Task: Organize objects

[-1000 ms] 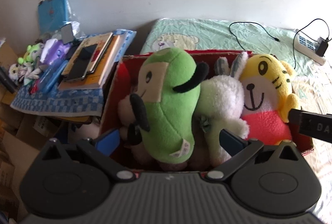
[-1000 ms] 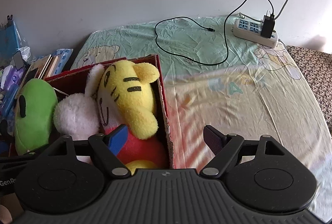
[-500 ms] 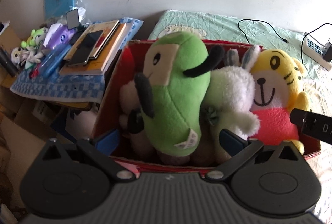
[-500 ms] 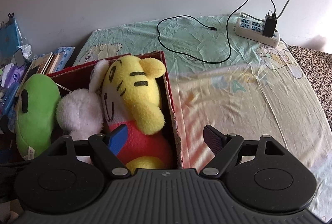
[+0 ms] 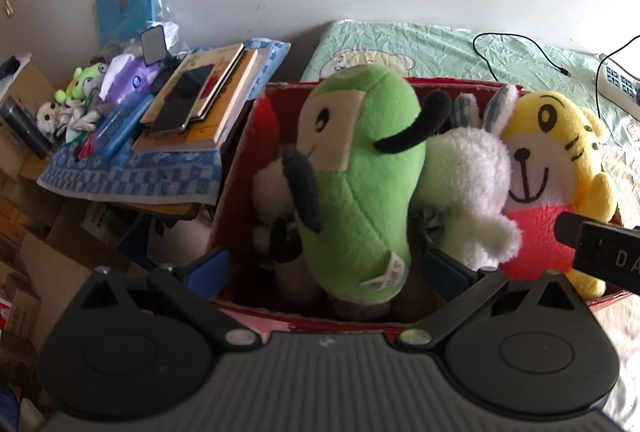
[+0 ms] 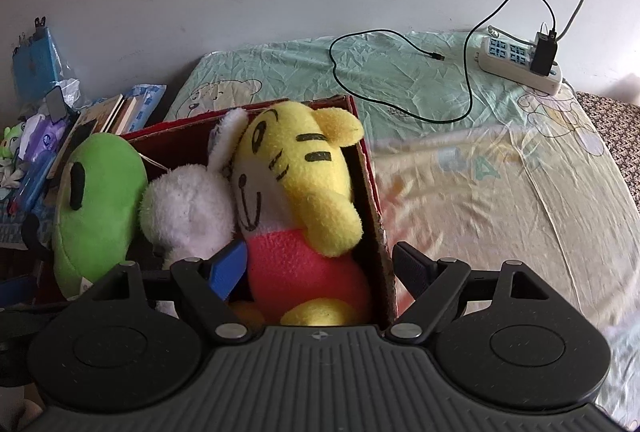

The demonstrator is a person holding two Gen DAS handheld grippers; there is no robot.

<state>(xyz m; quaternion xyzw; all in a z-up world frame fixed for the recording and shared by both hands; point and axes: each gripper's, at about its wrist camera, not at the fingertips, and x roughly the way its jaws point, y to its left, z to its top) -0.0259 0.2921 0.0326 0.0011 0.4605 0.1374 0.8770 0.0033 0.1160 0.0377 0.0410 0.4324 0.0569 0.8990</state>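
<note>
A red cardboard box (image 5: 240, 168) on the bed holds a green plush (image 5: 360, 184), a white rabbit plush (image 5: 472, 188) and a yellow tiger plush (image 5: 556, 168). My left gripper (image 5: 326, 270) is open and empty, hovering over the box's near edge, straddling the green plush's base. In the right wrist view the box (image 6: 372, 188), green plush (image 6: 96, 208), rabbit (image 6: 188, 208) and tiger (image 6: 296, 192) show. My right gripper (image 6: 324, 268) is open and empty over the box's right wall, its left finger beside the tiger's red body.
A side table with a blue checked cloth (image 5: 132, 172) carries books (image 5: 200, 100), a phone, pens and small toys. Cardboard boxes (image 5: 24, 244) lie below it. A power strip (image 6: 520, 64) and black cable (image 6: 400, 84) lie on the bedsheet.
Both grippers have drawn back and up from the box, so the plush toys sit lower and further in view. Both stay open.
</note>
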